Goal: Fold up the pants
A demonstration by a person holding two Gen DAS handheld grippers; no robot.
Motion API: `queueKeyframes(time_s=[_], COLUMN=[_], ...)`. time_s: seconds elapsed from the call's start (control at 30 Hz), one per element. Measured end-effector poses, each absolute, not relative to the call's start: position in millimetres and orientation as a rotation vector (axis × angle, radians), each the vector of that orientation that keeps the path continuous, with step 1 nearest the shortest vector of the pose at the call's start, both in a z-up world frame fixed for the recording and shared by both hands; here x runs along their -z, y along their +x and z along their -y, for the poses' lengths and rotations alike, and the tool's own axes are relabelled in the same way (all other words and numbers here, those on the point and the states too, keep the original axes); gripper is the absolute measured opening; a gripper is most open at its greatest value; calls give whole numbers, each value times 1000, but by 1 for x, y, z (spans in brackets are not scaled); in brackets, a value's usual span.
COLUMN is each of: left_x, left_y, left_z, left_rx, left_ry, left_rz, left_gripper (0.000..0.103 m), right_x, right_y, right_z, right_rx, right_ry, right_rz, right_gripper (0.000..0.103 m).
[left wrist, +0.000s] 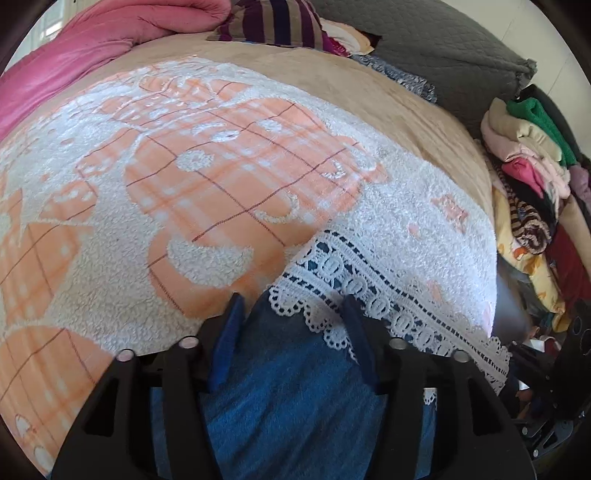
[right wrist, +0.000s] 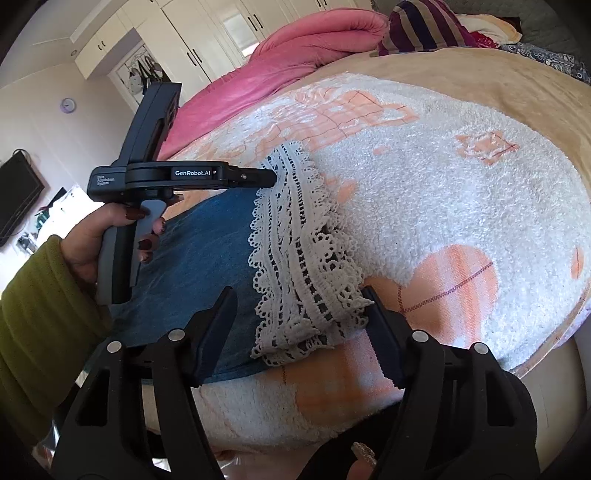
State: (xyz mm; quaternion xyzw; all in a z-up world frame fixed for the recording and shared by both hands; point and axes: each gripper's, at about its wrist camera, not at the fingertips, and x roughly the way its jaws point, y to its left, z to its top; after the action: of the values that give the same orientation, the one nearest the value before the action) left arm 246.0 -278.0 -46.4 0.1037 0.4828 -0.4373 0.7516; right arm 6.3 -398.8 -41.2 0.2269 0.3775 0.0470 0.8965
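Blue denim pants (right wrist: 207, 251) with a wide white lace hem (right wrist: 303, 258) lie on a fluffy white and orange blanket (right wrist: 461, 206) on a bed. My right gripper (right wrist: 299, 291) stands open astride the near end of the hem. Bunched lace lies between its fingers and touches the right one. My left gripper (right wrist: 271, 177), held by a hand (right wrist: 92, 240) in an olive sleeve, reaches the far end of the hem. In the left wrist view the left gripper (left wrist: 291, 299) is open, with denim (left wrist: 295, 387) and lace (left wrist: 369, 280) between its blue pads.
A pink quilt (left wrist: 74, 55), a striped cushion (left wrist: 280, 22) and a grey pillow (left wrist: 443, 48) lie at the bed's far end. Folded clothes (left wrist: 528, 155) are stacked beside the bed. White wardrobes (right wrist: 192, 33) and a wall TV (right wrist: 18, 192) stand beyond.
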Motion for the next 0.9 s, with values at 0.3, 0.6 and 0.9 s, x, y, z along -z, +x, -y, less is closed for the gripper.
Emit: queueKeyframes(time_s=[0.3, 0.6, 0.9], left_x=[51, 40, -17], left_y=[244, 240, 225], left_z=[280, 256, 162], left_rx=[993, 993, 994], left_ry=[182, 60, -88], left_rz=[-1059, -1026, -878], left_gripper=[34, 17, 16], right_x=[49, 39, -18], right_y=[12, 12, 18], right_z=[394, 386, 307], right_rx=[-163, -237, -438], right_ry=[508, 529, 376], right_rz=[-759, -739, -664], right_gripper=[34, 18, 18])
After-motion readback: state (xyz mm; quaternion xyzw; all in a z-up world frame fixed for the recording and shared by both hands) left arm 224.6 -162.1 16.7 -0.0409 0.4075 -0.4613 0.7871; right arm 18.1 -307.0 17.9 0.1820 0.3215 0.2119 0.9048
